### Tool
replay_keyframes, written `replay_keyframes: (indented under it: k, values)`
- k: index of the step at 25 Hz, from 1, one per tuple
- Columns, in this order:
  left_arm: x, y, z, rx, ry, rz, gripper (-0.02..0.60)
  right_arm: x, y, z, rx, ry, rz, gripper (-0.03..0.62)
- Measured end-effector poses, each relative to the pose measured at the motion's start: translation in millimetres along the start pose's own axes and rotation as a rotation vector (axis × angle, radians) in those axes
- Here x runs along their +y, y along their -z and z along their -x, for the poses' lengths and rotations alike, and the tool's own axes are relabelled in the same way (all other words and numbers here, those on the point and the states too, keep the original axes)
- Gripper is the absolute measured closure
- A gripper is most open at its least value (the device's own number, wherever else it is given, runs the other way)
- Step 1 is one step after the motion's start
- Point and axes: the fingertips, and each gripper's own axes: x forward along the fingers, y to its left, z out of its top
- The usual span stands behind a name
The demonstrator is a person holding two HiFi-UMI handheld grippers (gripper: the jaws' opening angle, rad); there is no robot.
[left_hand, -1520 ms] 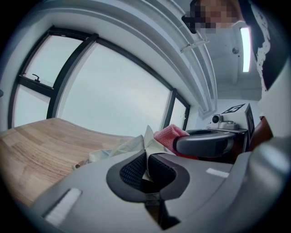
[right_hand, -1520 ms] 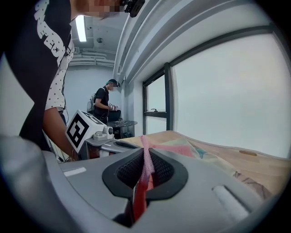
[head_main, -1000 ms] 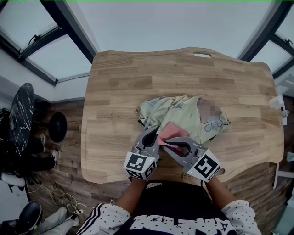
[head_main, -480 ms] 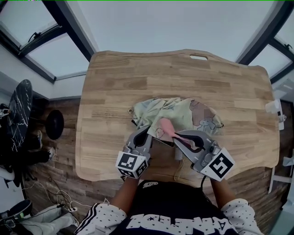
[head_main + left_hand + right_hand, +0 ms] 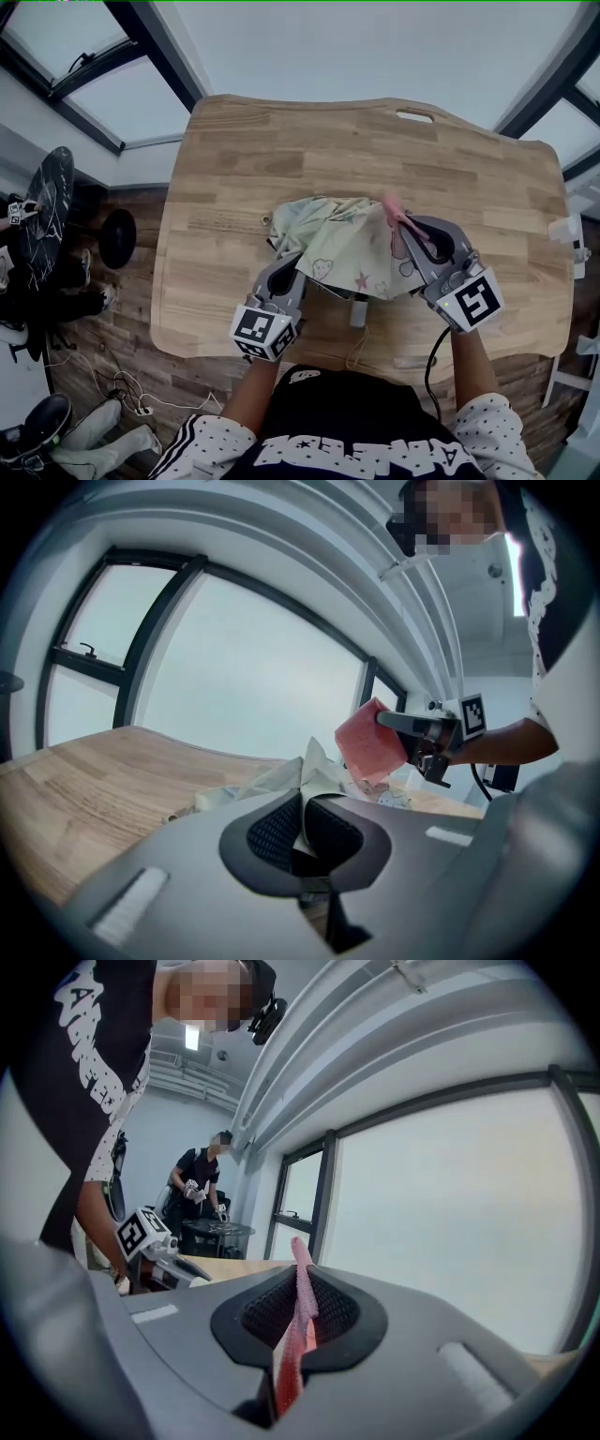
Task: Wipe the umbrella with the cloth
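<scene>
Umbrella (image 5: 342, 246): crumpled heap, middle of table (image 5: 234, 159). My left gripper (image 5: 284, 274): clamped on its near edge. My right gripper (image 5: 412, 236): pinching cloth (image 5: 391, 212) (thin hold) at umbrella's right side. Risks: cloth slips out mid-wipe; loose fabric bunches, drags.

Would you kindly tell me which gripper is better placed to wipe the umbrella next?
Right: the right gripper is shut on the pink cloth at the umbrella, while the left gripper is shut on its fabric, holding it.
</scene>
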Motion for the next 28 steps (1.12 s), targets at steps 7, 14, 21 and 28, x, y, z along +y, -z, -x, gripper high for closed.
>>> replay_keyframes:
  k: [7,14,21,28]
  values:
    - [-2.6,-4.1,1.6,0.000,-0.026,-0.016,0.581,-9.6,31.3,-15.2,0.062,-0.021,-0.007,0.567]
    - [-3.4,-3.9,4.7,-0.005,-0.044,-0.010,0.581,36.8,72.9,-20.8,0.166,-0.197,0.011,0.568]
    - [-4.2,-4.8,6.7,-0.003,-0.045,-0.011,0.581,82.6,95.5,-9.2,0.202,-0.329,0.010,0.567]
    - [-4.9,-4.6,8.5,-0.005,-0.044,-0.012,0.581,108.1,103.4,7.1,0.210,-0.360,-0.044,0.568]
